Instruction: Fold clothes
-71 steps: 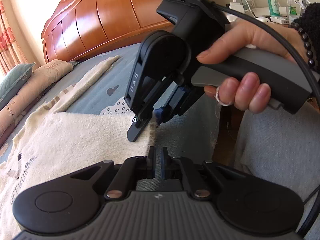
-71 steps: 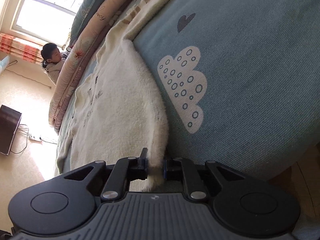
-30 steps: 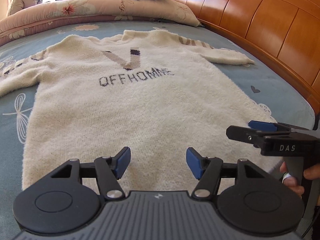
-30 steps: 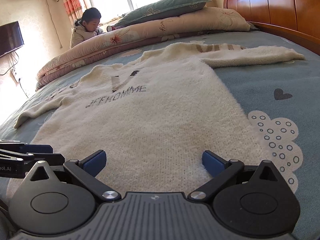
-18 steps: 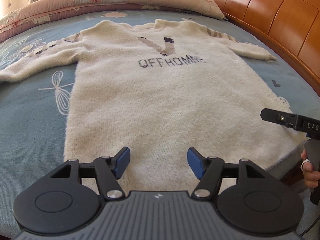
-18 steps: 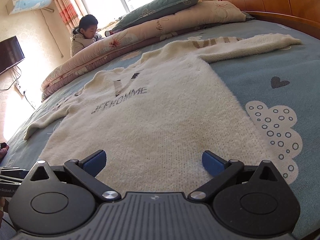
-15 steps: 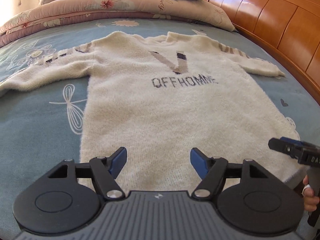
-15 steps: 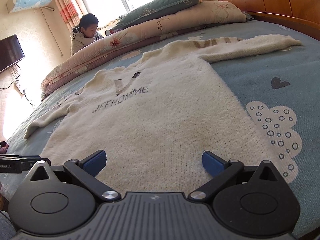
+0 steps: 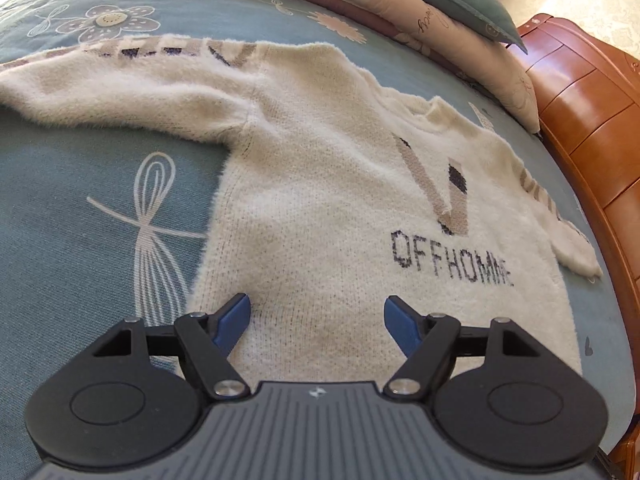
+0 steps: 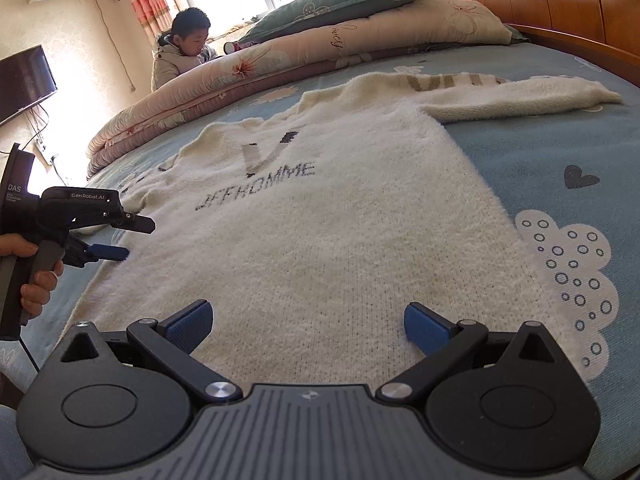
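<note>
The sweater [image 10: 320,216] lies flat and unfolded on the bed [image 10: 560,152]; no fold shows yet. Left gripper [image 9: 316,316] and right gripper [image 10: 308,322] hover, jaws apart, empty.

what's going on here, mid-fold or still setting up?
Still setting up, by the look of it. A cream sweater lies spread flat, front up, on the blue bedsheet, both sleeves out to the sides and no fold made yet. A person holds a gripper in each hand. The left gripper is open near the sweater's left edge below the sleeve, holding nothing. The right gripper is open too, over the lower part of the body near the hem. Neither has fabric between its fingers.
</note>
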A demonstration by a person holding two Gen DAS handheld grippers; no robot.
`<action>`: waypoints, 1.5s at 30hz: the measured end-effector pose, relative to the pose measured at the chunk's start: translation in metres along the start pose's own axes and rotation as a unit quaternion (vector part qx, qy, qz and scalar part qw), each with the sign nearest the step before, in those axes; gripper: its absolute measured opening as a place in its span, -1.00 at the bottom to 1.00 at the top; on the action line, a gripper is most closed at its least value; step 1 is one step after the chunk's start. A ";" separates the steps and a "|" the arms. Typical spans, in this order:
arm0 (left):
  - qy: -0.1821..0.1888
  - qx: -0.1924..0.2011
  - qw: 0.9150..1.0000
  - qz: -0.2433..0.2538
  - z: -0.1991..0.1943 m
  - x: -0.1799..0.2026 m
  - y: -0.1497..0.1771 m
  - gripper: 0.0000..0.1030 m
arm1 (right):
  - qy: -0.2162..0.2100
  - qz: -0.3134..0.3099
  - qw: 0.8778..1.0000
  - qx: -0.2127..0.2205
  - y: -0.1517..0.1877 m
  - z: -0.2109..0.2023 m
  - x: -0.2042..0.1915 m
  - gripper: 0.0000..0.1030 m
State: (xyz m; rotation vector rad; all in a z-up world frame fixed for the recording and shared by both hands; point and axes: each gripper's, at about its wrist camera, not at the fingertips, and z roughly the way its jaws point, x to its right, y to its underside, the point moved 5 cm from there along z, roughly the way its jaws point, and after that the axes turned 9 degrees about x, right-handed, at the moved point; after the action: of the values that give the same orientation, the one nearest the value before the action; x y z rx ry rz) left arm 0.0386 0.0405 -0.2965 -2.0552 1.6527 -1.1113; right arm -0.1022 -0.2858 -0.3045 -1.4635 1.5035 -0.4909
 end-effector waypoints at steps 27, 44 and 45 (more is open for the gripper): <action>0.088 -0.050 0.993 0.067 -0.075 0.049 0.071 0.56 | 0.024 -0.026 0.999 0.005 0.006 0.006 -0.005 1.00; 0.107 -0.014 0.990 0.090 -0.087 0.028 0.120 0.97 | 0.033 -0.095 0.995 0.001 0.016 0.008 -0.014 1.00; 0.105 -0.014 0.990 0.095 -0.087 0.030 0.121 0.98 | 0.036 -0.108 0.994 -0.001 0.018 0.008 -0.016 1.00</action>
State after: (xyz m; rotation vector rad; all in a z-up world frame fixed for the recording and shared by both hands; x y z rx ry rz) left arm -0.1067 -0.0034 -0.3046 -1.8028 1.9270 -1.2809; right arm -0.1079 -0.2642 -0.3176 -1.6339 1.4084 -0.6784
